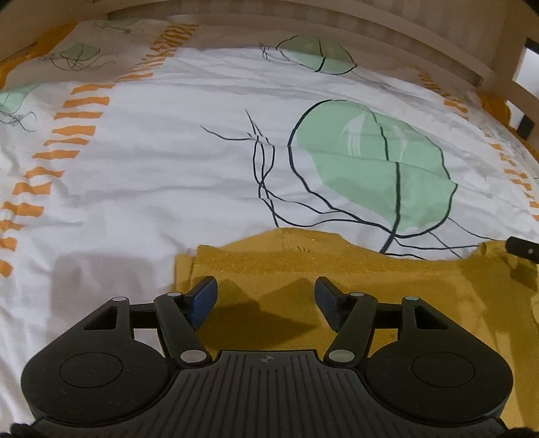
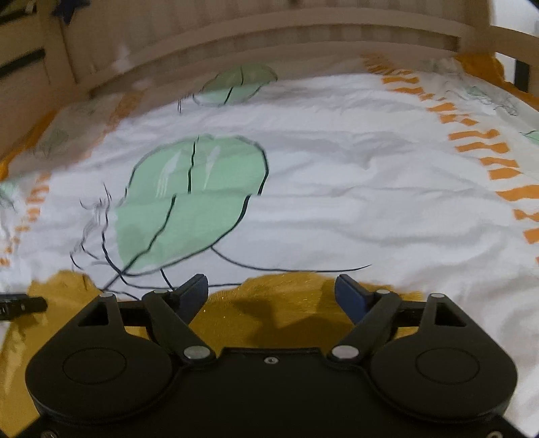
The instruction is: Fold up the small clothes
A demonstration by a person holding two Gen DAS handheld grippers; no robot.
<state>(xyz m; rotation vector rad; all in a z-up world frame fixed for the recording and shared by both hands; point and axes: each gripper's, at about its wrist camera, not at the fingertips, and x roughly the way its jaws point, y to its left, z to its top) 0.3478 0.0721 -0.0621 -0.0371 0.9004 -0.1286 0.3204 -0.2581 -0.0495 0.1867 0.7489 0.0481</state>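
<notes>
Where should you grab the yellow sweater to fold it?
Probably by its far edge, one corner per tool. The yellow sweater lies flat on the bedsheet, and both the left tool and right tool hover open just above it. Coming down from above onto that edge, where it meets the sheet, lets the fingers pinch a layer.

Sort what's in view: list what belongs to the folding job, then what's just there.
Job:
mustard knit garment
left hand-held gripper, open
right hand-held gripper, open

Just there:
leaf-print duvet
wooden bed rail
</notes>
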